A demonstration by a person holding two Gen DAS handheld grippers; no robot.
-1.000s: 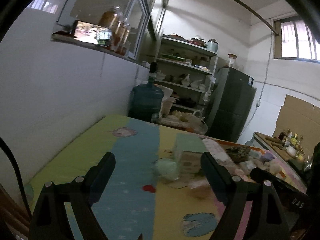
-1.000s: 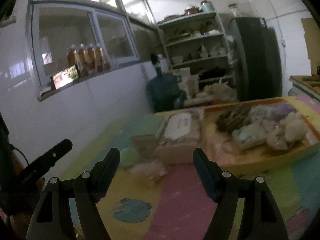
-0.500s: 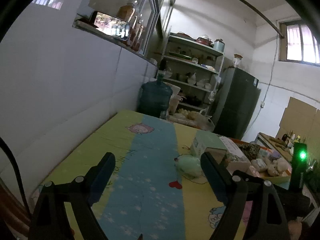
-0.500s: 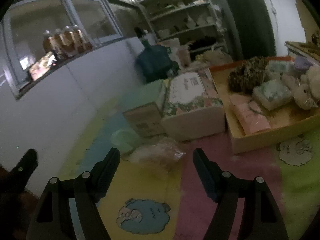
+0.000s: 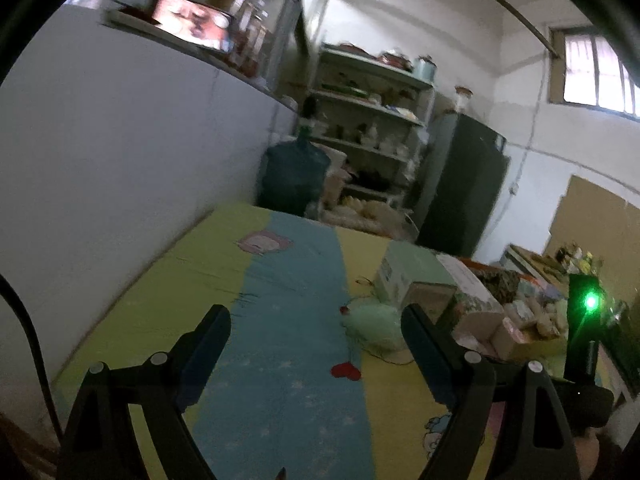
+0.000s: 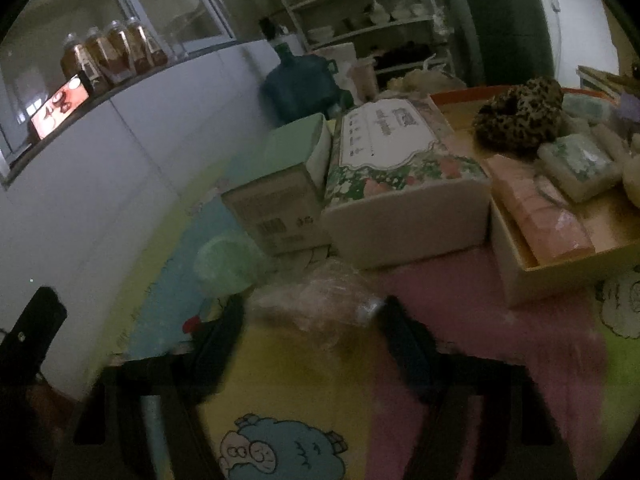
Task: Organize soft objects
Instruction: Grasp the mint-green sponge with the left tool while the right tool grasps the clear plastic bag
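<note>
Between your right tongs (image 6: pixel 310 330) lies the crinkly pinkish soft bundle (image 6: pixel 320 300) on the desk (image 6: pixel 304 384), just in front of the floral box (image 6: pixel 400 184) and beside the pale green soft ball (image 6: pixel 224 264). Those tongs are spread wide, one finger on each side of the bundle, nothing pinched yet. The view is motion-blurred, so you look to be moving fast: close too early and you may catch only loose wrapping, which could slip out on the lift, or shove the bundle against the boxes. The tray (image 6: pixel 516 276), already holding other soft pieces, sits to the right; I judge it the likely destination, and its near wall could snag a low carry.

Your right tool points forward and slightly down, low over the desk. Your left tongs (image 5: pixel 316 344) are also spread and empty, held level above the blue strip, with the green ball (image 5: pixel 374 326) just inside the right-hand finger.
</note>
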